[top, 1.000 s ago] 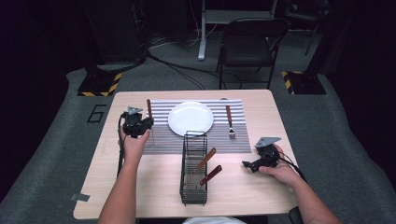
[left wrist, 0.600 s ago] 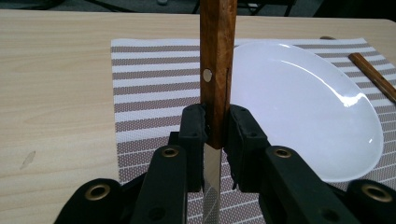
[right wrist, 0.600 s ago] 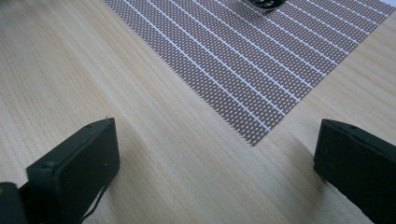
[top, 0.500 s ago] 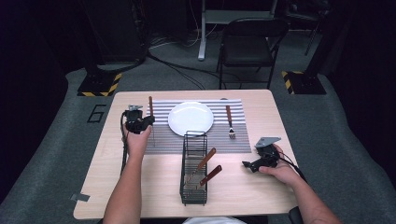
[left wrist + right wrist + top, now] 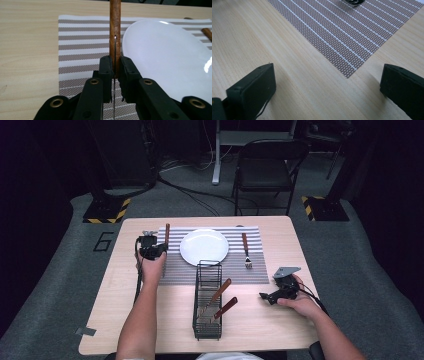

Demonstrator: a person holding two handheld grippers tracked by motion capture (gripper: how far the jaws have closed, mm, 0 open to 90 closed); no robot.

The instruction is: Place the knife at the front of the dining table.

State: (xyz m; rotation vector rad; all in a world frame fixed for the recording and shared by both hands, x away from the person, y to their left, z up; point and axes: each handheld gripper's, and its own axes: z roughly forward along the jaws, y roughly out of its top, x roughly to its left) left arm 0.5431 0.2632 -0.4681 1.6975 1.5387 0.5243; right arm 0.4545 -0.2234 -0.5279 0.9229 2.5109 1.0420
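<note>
Left gripper view has the knife (image 5: pixel 115 30) clamped by its brown wooden handle between the left gripper (image 5: pixel 115 75) pads, at the left edge of the striped placemat (image 5: pixel 82 42), just beside the white plate (image 5: pixel 165 57). Compared with a second ago, that hand has slid forward toward the mat and dropped a bit, jaws closing tighter. Knife's long axis runs away from the person, handle pointing to the far edge. Right gripper (image 5: pixel 274 295) rests wide open on the table (image 5: pixel 260 320), near the wire rack (image 5: pixel 207 300).

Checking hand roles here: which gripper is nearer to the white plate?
Left. The left gripper sits just beside the plate, gripping a knife. The right gripper rests on the table's near right, well away.
</note>
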